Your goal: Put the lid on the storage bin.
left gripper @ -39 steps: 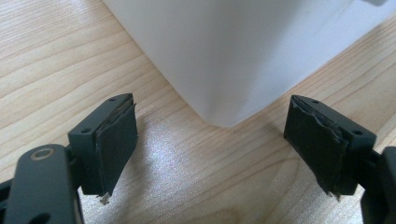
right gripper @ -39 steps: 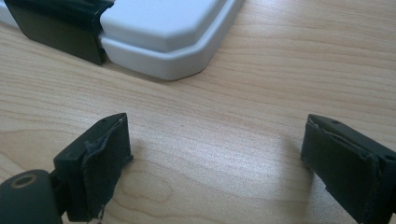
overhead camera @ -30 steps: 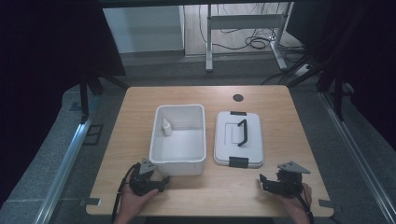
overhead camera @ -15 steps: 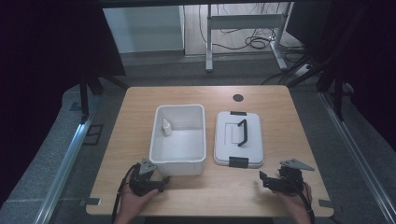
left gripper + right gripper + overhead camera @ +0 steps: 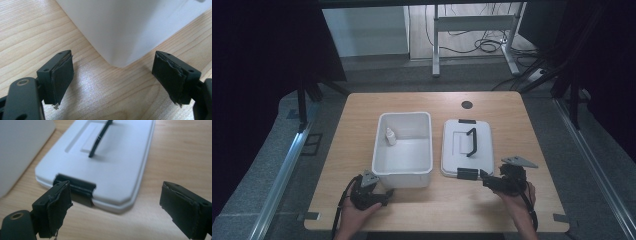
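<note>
White bin (image 5: 402,145) and lid (image 5: 467,147) set side by side mid-tabletop, lid to the right.

The lid's near edge is faced by the right gripper (image 5: 115,207), jaws spread wide, nothing held. The bin's near left corner is faced by the left gripper (image 5: 113,80), likewise agape. A small bottle (image 5: 389,136) is seen inside the bin.

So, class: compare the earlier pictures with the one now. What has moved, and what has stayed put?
The right tongs have crept a little forward and left, toward the near latch of the white lid, jaws open and holding nothing. The left tongs stay by the near corner of the white bin, open. Bin, lid and the small bottle inside the bin have not moved.
</note>
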`<move>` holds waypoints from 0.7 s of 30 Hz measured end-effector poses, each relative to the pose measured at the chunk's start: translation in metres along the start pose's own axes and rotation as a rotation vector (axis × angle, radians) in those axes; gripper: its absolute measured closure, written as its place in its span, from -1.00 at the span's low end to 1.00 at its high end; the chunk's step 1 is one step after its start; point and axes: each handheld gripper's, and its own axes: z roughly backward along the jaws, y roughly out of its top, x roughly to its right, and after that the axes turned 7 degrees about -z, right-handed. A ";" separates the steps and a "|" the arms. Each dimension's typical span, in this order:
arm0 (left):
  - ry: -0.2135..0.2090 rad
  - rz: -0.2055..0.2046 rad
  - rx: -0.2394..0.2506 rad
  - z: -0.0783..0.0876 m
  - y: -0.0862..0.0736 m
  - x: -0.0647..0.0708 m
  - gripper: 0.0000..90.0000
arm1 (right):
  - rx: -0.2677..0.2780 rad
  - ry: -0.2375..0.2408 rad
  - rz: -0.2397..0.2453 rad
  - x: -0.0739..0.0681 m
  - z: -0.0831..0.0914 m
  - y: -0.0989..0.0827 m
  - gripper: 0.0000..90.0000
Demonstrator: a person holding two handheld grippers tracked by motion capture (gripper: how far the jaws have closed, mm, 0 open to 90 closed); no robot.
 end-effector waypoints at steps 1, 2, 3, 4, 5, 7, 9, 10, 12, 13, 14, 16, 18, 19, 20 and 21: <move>0.000 0.000 0.001 0.000 0.000 0.000 -0.61 | -0.006 0.000 0.002 -0.004 -0.002 0.007 -0.77; 0.000 0.000 0.001 0.000 0.000 0.000 -0.61 | -0.006 0.000 0.002 -0.004 -0.002 0.007 -0.77; 0.000 0.001 0.001 0.000 0.000 0.000 -0.61 | -0.007 0.001 0.000 -0.006 -0.002 0.009 -0.76; 0.000 0.001 0.002 0.000 0.000 0.000 -0.61 | -0.007 0.002 -0.013 -0.008 -0.003 0.015 -0.74; 0.000 0.001 0.002 0.000 0.000 0.000 -0.61 | -0.007 0.002 -0.013 -0.008 -0.003 0.015 -0.74; 0.000 0.000 0.000 0.000 0.000 0.000 -0.61 | -0.008 0.003 -0.021 -0.009 -0.004 0.019 -0.72; 0.000 0.001 0.001 0.000 0.000 0.000 -0.61 | -0.021 0.014 -0.049 -0.010 -0.008 0.026 -0.69; 0.000 0.001 0.000 0.000 0.000 0.000 -0.61 | -0.026 0.016 -0.050 -0.011 -0.009 0.028 -0.69; 0.001 0.001 0.000 0.000 0.000 0.000 -0.61 | -0.032 0.012 -0.045 -0.014 -0.012 0.032 -0.69; 0.001 0.001 0.000 0.000 0.000 0.000 -0.61 | -0.032 0.012 -0.045 -0.014 -0.012 0.032 -0.69; 0.001 0.001 0.000 0.000 0.000 0.000 -0.61 | -0.034 0.015 -0.047 -0.014 -0.013 0.033 -0.69; 0.001 0.001 0.000 0.000 0.000 0.000 -0.61 | -0.045 0.022 -0.045 -0.016 -0.017 0.040 -0.69; 0.000 0.001 0.000 0.000 0.000 0.000 -0.61 | -0.048 0.020 -0.043 -0.016 -0.018 0.042 -0.69; 0.001 0.001 0.000 0.000 0.000 0.000 -0.61 | -0.050 0.017 -0.042 -0.017 -0.019 0.045 -0.69; 0.001 0.001 0.000 0.000 0.000 0.000 -0.61 | -0.060 0.017 -0.045 -0.017 -0.021 0.049 -0.69; 0.001 0.001 0.000 0.000 0.000 0.000 -0.61 | -0.060 0.017 -0.045 -0.017 -0.021 0.049 -0.69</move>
